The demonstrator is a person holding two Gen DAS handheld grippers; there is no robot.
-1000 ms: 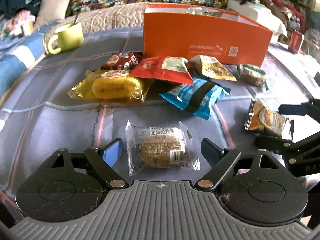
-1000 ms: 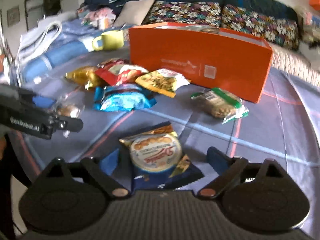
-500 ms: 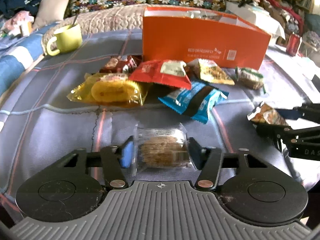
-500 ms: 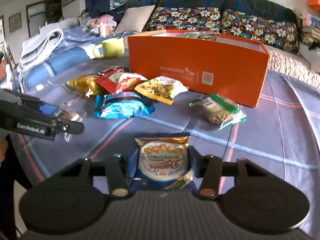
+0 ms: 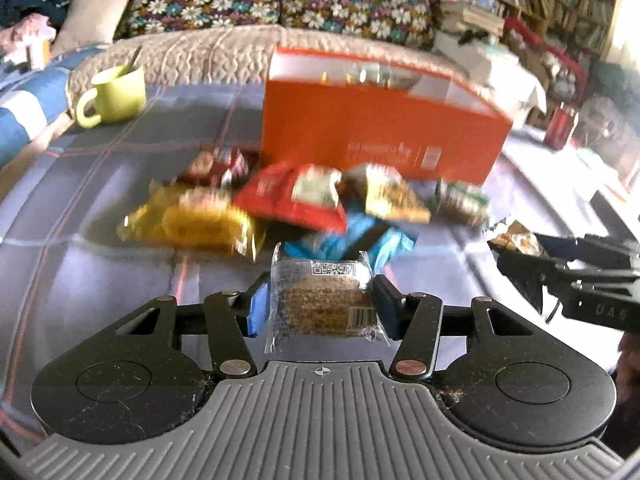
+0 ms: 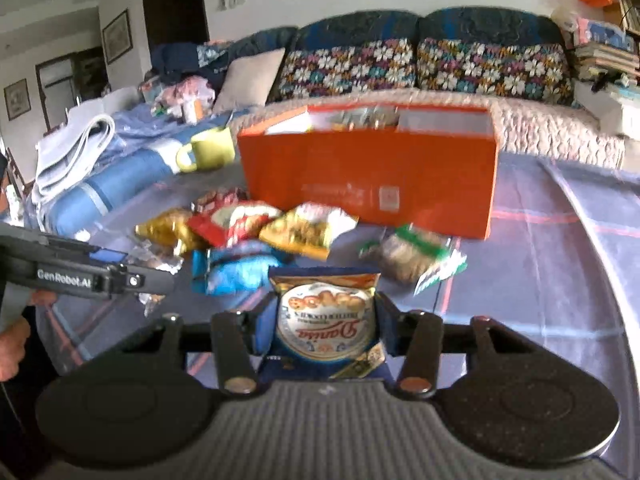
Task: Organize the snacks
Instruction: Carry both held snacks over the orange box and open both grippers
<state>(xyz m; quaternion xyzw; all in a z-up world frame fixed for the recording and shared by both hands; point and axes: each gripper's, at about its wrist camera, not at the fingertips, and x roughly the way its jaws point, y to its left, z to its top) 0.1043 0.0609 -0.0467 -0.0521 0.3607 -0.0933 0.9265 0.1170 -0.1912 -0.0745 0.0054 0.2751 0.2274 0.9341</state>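
Observation:
My left gripper (image 5: 320, 308) is shut on a clear-wrapped brown oat cake (image 5: 322, 306) and holds it above the table. My right gripper (image 6: 325, 326) is shut on a blue butter-cookie packet (image 6: 325, 320), also lifted. An open orange box (image 5: 380, 132) stands at the back of the table, also in the right wrist view (image 6: 372, 168), with packets inside. In front of it lie loose snacks: a yellow packet (image 5: 200, 220), a red packet (image 5: 296, 196), a blue packet (image 5: 356, 240) and a green-edged packet (image 6: 412, 252).
A yellow-green mug (image 5: 112, 94) with a spoon stands at the back left. A red can (image 5: 560, 126) stands at the far right. A sofa with floral cushions (image 6: 420, 68) lies behind the table. The other gripper shows at the right edge (image 5: 560, 268).
Both grippers closed on their packets and have lifted them off the table, moving toward the orange box.

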